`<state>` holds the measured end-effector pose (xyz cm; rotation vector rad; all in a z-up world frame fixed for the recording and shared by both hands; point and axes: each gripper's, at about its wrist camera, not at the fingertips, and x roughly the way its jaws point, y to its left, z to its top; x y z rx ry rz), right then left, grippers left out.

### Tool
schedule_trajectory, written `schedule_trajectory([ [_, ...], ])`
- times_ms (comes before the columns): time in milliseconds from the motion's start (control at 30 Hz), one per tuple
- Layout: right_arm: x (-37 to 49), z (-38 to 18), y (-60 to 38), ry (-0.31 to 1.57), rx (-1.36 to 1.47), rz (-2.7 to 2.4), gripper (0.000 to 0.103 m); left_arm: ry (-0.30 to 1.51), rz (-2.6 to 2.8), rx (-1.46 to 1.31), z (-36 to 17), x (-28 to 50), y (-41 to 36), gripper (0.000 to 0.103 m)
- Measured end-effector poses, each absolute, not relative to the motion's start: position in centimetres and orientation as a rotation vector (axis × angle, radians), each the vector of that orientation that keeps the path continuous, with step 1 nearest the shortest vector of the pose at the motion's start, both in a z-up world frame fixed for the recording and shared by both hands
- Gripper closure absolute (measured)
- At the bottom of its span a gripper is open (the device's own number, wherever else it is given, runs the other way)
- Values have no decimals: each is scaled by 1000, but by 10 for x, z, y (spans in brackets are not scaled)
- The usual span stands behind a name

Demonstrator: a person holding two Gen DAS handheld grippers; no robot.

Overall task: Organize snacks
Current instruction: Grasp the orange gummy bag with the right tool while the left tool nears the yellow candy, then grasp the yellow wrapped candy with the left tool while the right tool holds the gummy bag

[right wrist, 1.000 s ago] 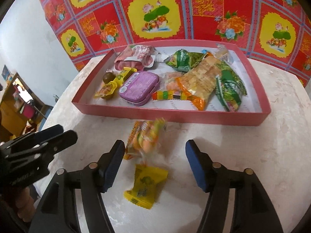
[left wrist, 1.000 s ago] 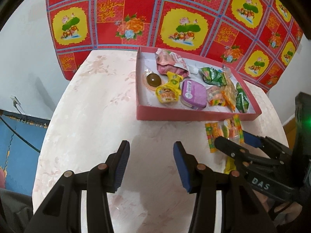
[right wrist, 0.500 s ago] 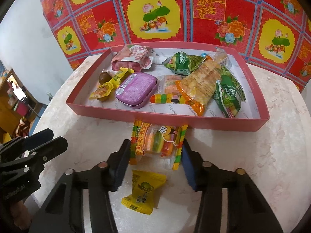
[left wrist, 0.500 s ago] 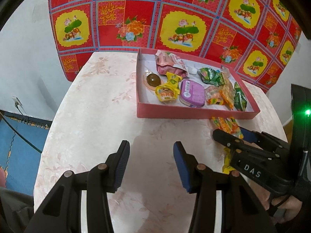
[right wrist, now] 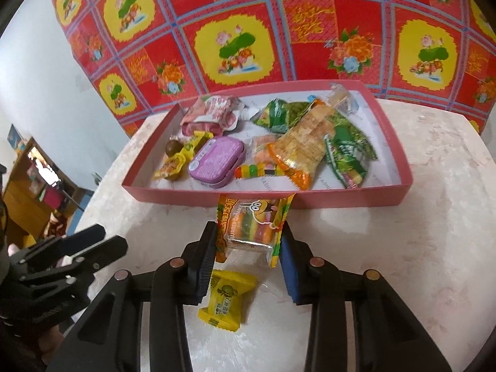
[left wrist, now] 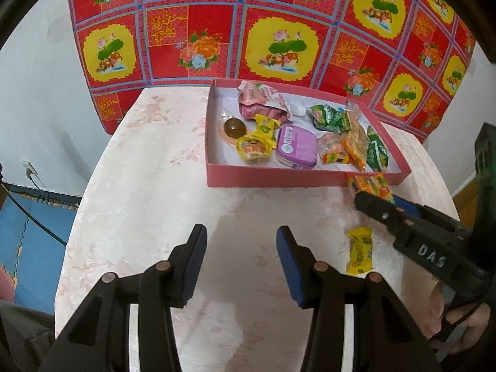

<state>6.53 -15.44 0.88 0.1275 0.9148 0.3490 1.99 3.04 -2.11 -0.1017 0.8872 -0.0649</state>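
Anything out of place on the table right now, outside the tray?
One stray: a yellow candy lies on the table, outside the red tray. The burger gummy pack is also outside the tray, but sits between the right gripper jaws as they close. The left gripper is empty.

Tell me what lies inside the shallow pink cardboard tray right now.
Inside the pink cardboard tray: a purple tin, orange cracker bag, green packets, pink pouch, brown candy. Anything beneath the overlapping bags is hidden.
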Motion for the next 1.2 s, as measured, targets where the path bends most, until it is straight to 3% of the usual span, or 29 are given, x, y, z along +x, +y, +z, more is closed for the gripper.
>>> schedule_trajectory([
  [1200,37,-3,-245,924,247,223,64,876,-292,-55,-16,9,-46,54],
])
